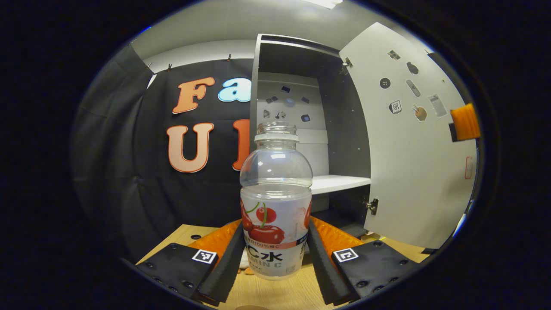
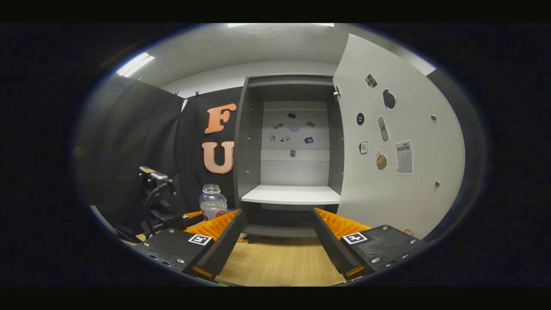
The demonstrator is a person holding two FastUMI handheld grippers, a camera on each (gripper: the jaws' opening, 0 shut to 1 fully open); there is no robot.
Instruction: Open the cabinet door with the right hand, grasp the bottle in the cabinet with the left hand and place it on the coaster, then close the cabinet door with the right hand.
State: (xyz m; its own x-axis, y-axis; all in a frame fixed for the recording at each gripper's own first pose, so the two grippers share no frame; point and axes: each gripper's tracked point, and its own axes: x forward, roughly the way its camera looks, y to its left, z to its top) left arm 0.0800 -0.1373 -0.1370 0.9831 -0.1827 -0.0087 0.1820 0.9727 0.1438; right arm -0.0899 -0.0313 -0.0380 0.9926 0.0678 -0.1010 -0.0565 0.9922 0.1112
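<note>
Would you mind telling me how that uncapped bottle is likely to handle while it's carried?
The bottle looks clear and empty, so probably light. Thin plastic may dent between the left claw fingers. With no cap and a tall body, it could tip easily once released.

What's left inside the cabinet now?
The cabinet stands open; its white shelf looks bare, with small stickers on the back panel. The bottle is out, between the left gripper fingers. The space below the shelf is partly hidden.

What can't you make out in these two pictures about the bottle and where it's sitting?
- Left gripper view: the coaster under the bottle is hidden by the bottle and the fingers.
- Right gripper view: the bottle's base is behind that gripper's own finger.
- Cabinet door stickers: too small to identify.
</note>
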